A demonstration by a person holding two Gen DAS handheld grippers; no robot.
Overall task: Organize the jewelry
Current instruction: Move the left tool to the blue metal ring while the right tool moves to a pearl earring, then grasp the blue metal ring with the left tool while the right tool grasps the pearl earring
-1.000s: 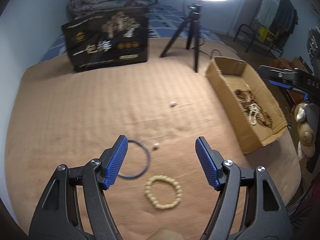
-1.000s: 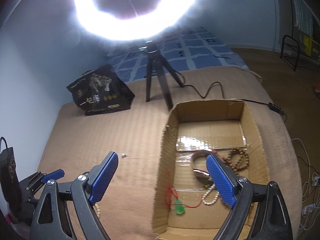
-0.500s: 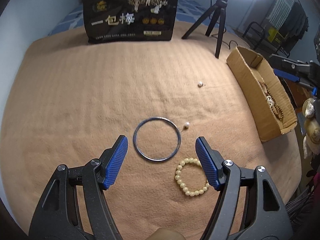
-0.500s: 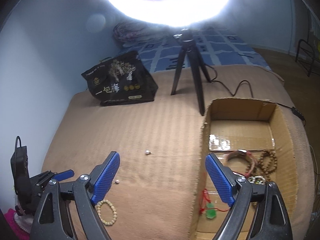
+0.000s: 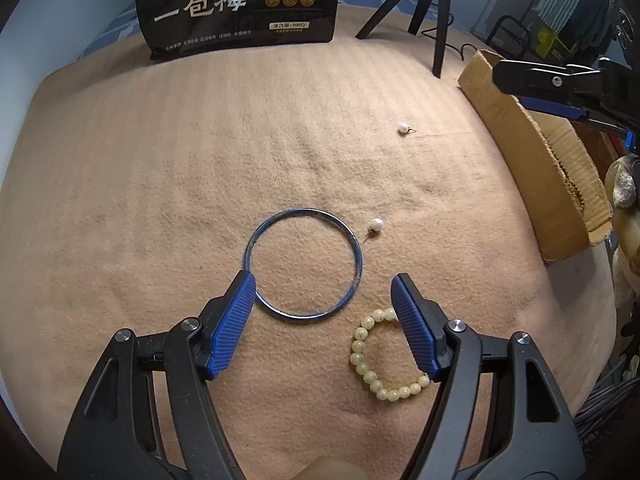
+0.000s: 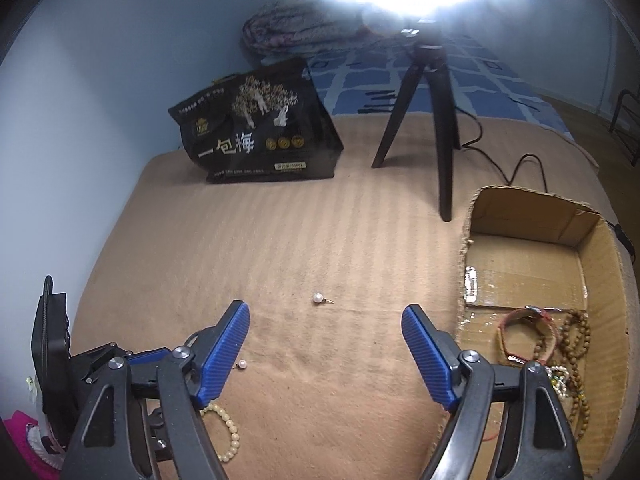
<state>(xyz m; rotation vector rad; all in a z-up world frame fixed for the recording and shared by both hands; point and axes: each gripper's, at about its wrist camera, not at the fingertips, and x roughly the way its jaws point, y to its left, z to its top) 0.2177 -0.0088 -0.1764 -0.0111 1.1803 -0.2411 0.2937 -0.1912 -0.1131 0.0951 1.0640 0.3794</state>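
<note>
A thin blue bangle (image 5: pixel 303 263) lies flat on the tan blanket (image 5: pixel 160 168). My left gripper (image 5: pixel 324 286) is open and empty, low over the bangle's near edge. A cream bead bracelet (image 5: pixel 382 356) lies by its right finger and shows in the right wrist view (image 6: pixel 229 432). Two pearl earrings lie loose: one beside the bangle (image 5: pixel 377 224), one farther off (image 5: pixel 403 128) (image 6: pixel 318 298). My right gripper (image 6: pixel 326 344) is open and empty above the blanket, left of the cardboard box (image 6: pixel 592 248) that holds several bracelets (image 6: pixel 560 344).
A black snack bag (image 6: pixel 256 136) stands at the back of the blanket. A black tripod (image 6: pixel 432 112) with a bright ring light stands behind the box, its cable trailing right. The blanket drops off at left and front edges.
My left gripper moved forward and down toward the bangle, which now sits between its fingertips. My right gripper swung left, away from over the box to above the blanket.
</note>
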